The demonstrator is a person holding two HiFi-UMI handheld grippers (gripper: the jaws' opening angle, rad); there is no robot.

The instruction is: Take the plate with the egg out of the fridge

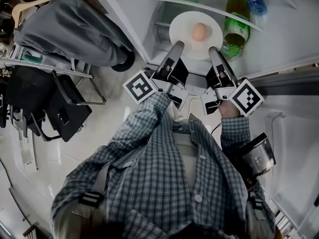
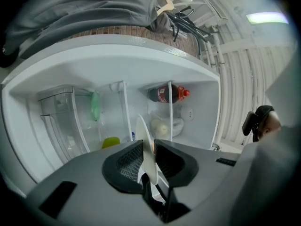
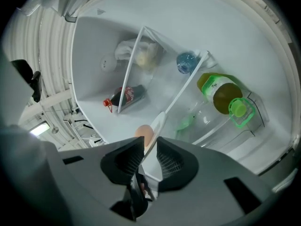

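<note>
Cool, even light fills the white fridge interior (image 1: 294,39), leaving few shadows. Both gripper views bow strongly toward black, vignetted corners; a ceiling lamp (image 2: 267,18) glares at the left one's upper right. Close foreground looks soft there.

The plate (image 1: 182,34) — smooth, glossy white; egg (image 1: 199,32) shell matt. Fridge liner (image 2: 117,65) is smooth white plastic, its drawer (image 2: 61,112) clear plastic. Gripper pads (image 2: 128,163) — black, ribbed, matt; shirt (image 1: 164,173) woven cloth.
</note>
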